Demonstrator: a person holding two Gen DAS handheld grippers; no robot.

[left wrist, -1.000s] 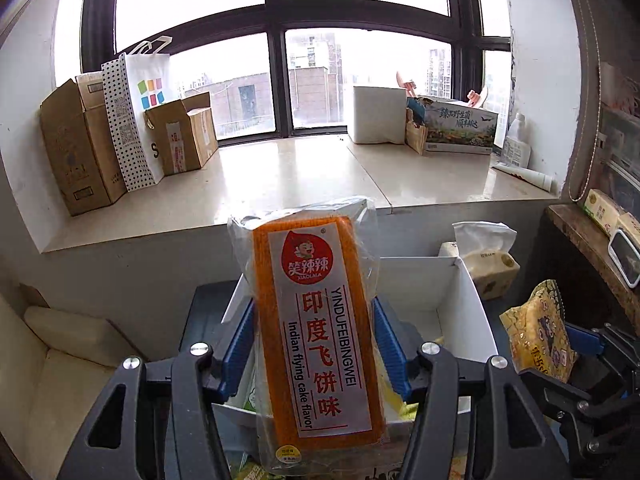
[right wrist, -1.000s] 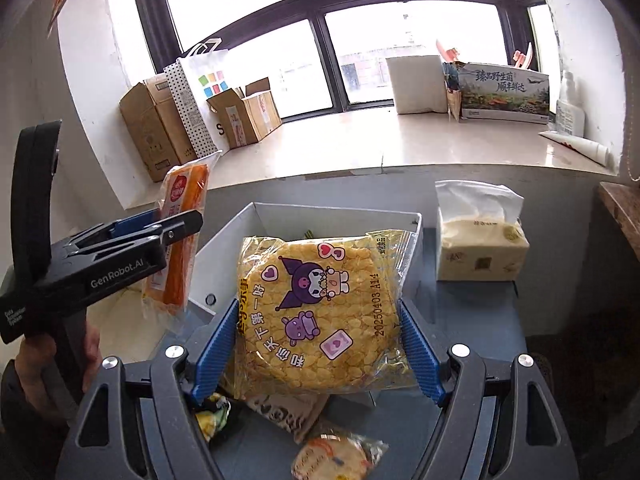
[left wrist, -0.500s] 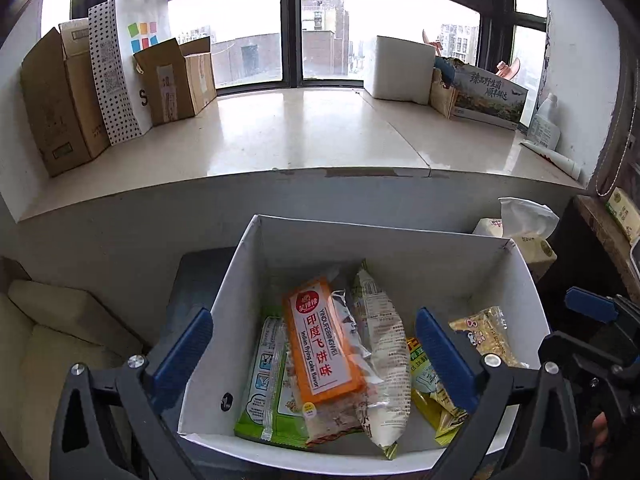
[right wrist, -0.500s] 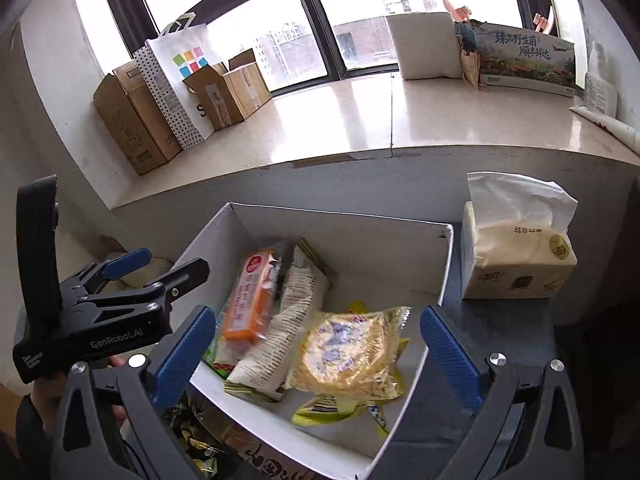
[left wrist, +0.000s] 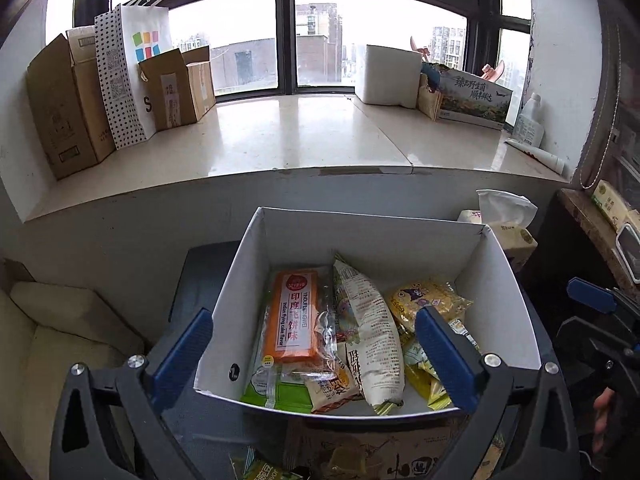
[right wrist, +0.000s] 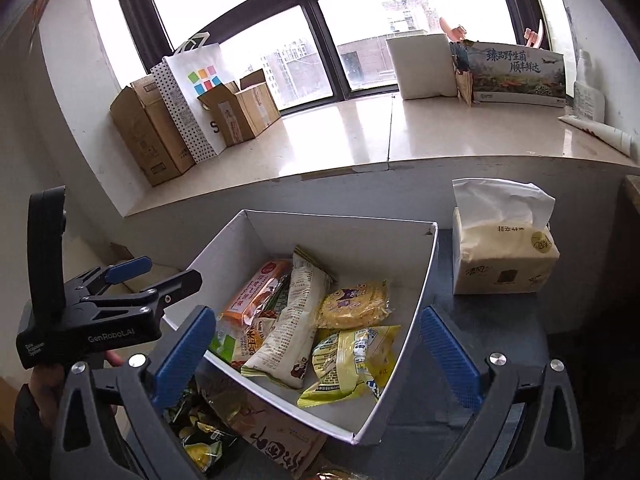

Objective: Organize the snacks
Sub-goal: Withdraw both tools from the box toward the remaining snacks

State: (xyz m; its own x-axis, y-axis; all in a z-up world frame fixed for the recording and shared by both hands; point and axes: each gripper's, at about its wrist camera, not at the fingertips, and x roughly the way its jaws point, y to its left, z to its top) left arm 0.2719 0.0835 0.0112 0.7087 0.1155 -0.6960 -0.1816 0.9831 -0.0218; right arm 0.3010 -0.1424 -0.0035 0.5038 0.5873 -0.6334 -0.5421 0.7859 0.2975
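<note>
A white box (left wrist: pixel 400 236) (right wrist: pixel 328 236) holds several snack packets. An orange flying-cake packet (left wrist: pixel 292 320) (right wrist: pixel 256 292) lies at its left. A yellow corn-cake packet with a cartoon figure (left wrist: pixel 430 300) (right wrist: pixel 354 304) lies at its right, beside a long white packet (left wrist: pixel 370 340) (right wrist: pixel 292 320). My left gripper (left wrist: pixel 314 354) is open and empty above the box's near edge. It also shows in the right wrist view (right wrist: pixel 132 284). My right gripper (right wrist: pixel 316 354) is open and empty over the box.
More loose snack packets (right wrist: pixel 256 428) lie on the dark surface in front of the box. A tissue pack (right wrist: pixel 504 256) stands right of the box. A stone window ledge (left wrist: pixel 280 136) behind carries cardboard boxes (left wrist: pixel 68 108) and a paper bag (left wrist: pixel 132 68).
Both grippers opened and let go: the orange packet and the yellow corn-cake packet dropped into the white box. Both grippers have since drawn back a little, still open.
</note>
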